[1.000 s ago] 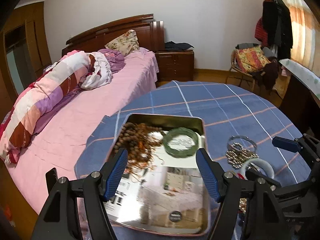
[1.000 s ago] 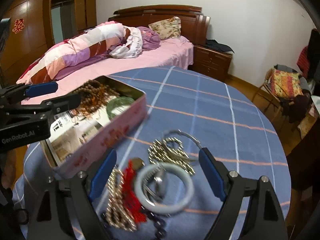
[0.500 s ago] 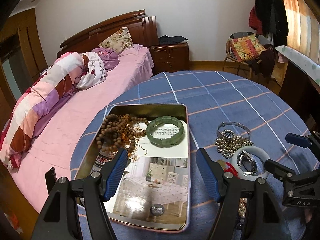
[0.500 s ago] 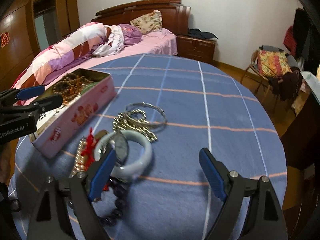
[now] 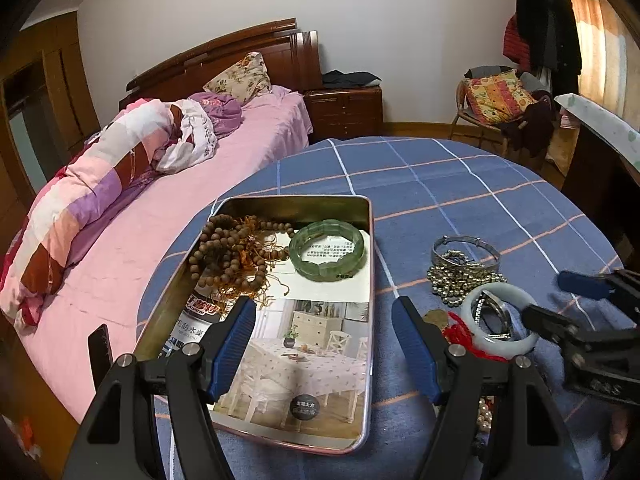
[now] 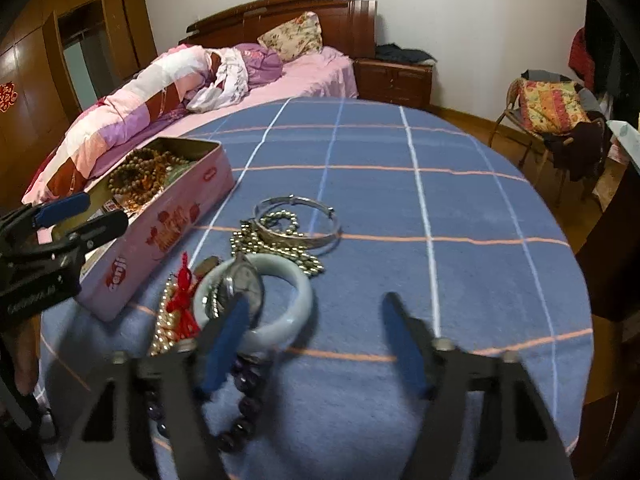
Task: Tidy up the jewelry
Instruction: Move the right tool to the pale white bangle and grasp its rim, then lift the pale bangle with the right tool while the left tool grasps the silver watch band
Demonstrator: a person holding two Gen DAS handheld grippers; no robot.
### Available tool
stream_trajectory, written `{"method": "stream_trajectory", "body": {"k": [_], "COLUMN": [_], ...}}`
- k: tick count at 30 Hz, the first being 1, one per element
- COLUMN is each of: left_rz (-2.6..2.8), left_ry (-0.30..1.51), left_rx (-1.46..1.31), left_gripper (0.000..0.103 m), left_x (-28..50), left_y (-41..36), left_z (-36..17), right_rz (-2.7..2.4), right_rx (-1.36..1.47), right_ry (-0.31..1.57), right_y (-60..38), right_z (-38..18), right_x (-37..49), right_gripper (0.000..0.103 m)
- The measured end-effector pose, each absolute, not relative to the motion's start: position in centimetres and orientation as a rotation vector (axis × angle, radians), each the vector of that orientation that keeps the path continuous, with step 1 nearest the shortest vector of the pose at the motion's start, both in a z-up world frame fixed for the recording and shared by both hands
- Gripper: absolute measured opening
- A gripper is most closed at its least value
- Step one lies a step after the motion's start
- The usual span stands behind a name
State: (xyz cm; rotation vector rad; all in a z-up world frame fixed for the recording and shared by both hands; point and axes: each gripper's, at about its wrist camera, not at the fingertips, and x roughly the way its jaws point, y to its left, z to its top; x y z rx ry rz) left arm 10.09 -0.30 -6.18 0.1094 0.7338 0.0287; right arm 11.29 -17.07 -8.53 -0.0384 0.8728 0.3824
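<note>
Pale jade-ish bangle (image 6: 280, 300) is the thing to watch here. It lies flat on the blue checked desk (image 6: 400, 200), in the loose pile just beside the pink tin (image 6: 160, 232), with a watch (image 6: 240, 284) lying across its left part and a red tassel (image 6: 182, 300) right up against its left side. Being a ring, it has no real long axis, so what matters is which stretch of rim is free.

Right claw (image 6: 312, 340) is clearly the closer one. Its left finger sits over the bangle's near-left rim, the right finger is out over bare cloth, so the bangle lies ahead and to the left of centre, not squarely between the fingers. The jaws have just been closing in, but nothing is pinched yet as far as I can see; only the bangle's right part sits in the gap, and the fingers are blurred, so contact on the left one is hard to call.

Left claw (image 5: 324, 344) hangs spread wide over the tin's near half, empty. Inside, at the far end, are the green bracelet (image 5: 327, 250) and brown wooden beads (image 5: 228, 252).

My guess: the right one needs to shift left a bit, or it'll snag the watch too.
</note>
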Motion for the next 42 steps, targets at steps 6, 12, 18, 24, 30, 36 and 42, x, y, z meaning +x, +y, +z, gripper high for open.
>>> {"method": "stream_trajectory", "body": {"k": [6, 12, 18, 24, 30, 36, 42], "left_rz": [-0.017, -0.044, -0.079, -0.123, -0.188, -0.241, -0.286], "left_ry": [0.73, 0.736, 0.733, 0.734, 0.744, 0.767, 0.802], "left_rx": [0.11, 0.11, 0.133, 0.162, 0.198, 0.226, 0.226], "left_gripper": [0.071, 0.071, 0.071, 0.071, 0.071, 0.071, 0.071], "left_x": [9.6, 9.6, 9.7, 9.7, 9.5, 9.7, 10.1], "left_y": [-1.3, -2.3, -3.9, -6.2, -8.8, -11.2, -12.4], "left_z": [-6.0, -6.0, -5.9, -6.1, -6.7, -7.6, -8.4], "right_rz": [0.389, 0.386, 0.308, 0.269, 0.216, 0.189, 0.176], "right_rx": [-0.048, -0.024, 0.005, 0.056, 0.093, 0.105, 0.125], "right_ry": [0.95, 0.936, 0.886, 0.873, 0.877, 0.873, 0.861], "right_y": [-16.6, -18.3, -20.6, -22.8, -24.4, -25.2, -26.0], "right_z": [-9.7, -9.5, -8.6, -8.4, -8.5, -8.5, -8.3], "right_x": [12.0, 10.9, 9.9, 9.6, 10.2, 10.1, 9.9], "right_gripper": [0.021, 0.011, 0.011, 0.011, 0.011, 0.011, 0.012]}}
